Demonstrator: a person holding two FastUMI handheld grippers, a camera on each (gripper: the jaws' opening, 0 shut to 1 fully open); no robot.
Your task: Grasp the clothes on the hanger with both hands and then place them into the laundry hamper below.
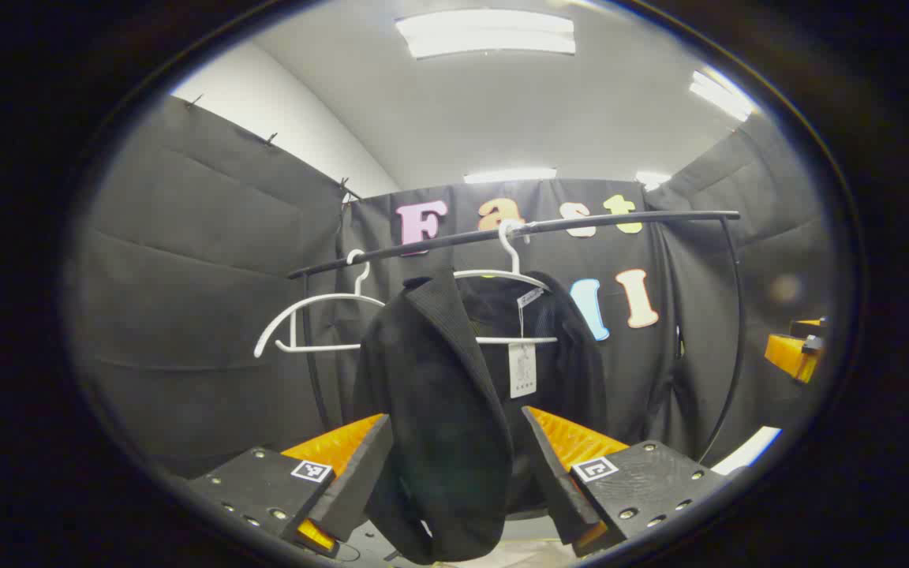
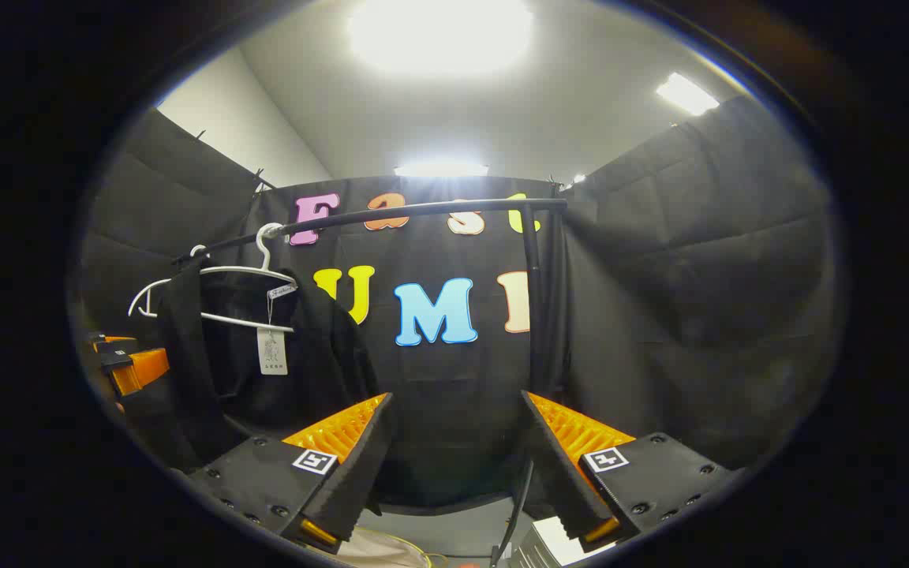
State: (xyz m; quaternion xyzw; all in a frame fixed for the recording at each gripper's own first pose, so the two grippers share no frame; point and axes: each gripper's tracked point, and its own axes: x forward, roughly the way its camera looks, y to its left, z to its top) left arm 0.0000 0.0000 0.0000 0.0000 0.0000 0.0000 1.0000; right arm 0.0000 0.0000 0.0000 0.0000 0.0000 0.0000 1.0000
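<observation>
Left gripper view: the left gripper [image 1: 454, 473] is wide open, holding nothing; a black jacket [image 1: 439, 410] hangs between its fingers on a white hanger [image 1: 511, 272] from the rail [image 1: 518, 230].

Right gripper view: the right gripper [image 2: 454, 465] gapes empty; the jacket [image 2: 297, 355] hangs far left.

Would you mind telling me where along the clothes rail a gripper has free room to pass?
The rail is bare between the jacket's hanger and the right upright. It is crowded toward the left: the black jacket hangs beside an empty white hanger.
</observation>
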